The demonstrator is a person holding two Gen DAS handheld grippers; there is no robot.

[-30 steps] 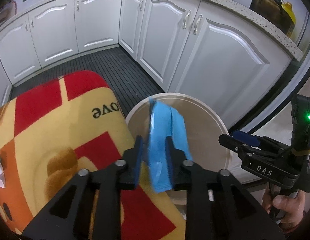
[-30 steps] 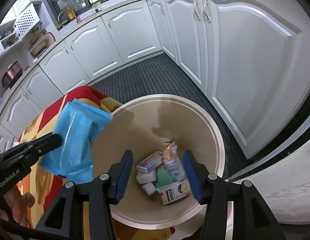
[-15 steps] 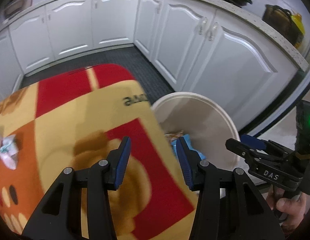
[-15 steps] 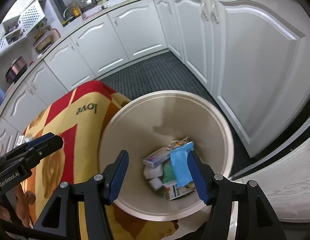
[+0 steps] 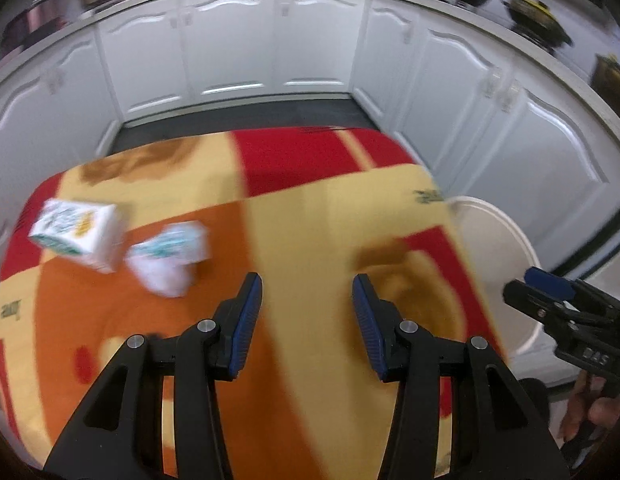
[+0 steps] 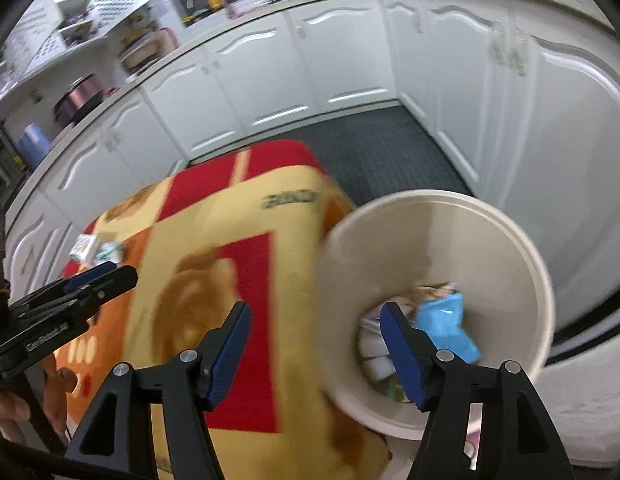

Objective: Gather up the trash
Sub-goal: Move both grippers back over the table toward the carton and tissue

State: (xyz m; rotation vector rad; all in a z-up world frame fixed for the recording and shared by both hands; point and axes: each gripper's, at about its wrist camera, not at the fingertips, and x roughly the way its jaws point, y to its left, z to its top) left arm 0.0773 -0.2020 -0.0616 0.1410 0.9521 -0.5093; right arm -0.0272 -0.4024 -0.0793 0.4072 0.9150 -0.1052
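Observation:
My left gripper (image 5: pixel 306 284) is open and empty above the red, orange and yellow tablecloth (image 5: pixel 334 216). To its left on the cloth lie a white and green carton (image 5: pixel 75 230) and a crumpled white wrapper (image 5: pixel 169 258), both blurred. The cream round bin (image 6: pixel 490 216) stands at the table's right end. A blue packet (image 6: pixel 446 324) lies in it on top of other trash. My right gripper (image 6: pixel 316 312) hovers over the bin's near left rim and the table corner; its jaws are opening with nothing between them. The left gripper (image 6: pixel 101 276) shows at the left of the right wrist view.
White kitchen cabinets (image 5: pixel 269 48) wrap around the back and right, with a dark ribbed floor mat (image 6: pixel 382 148) between them and the table. Pots and clutter sit on the counter (image 6: pixel 81 96). A hand (image 5: pixel 590 412) holds the right gripper (image 5: pixel 550 292) at the lower right.
The left gripper let go of the blue packet, which dropped into the bin. The left gripper then swung left over the table, bringing the carton and wrapper into view. The right gripper's jaws widened as it shifted left.

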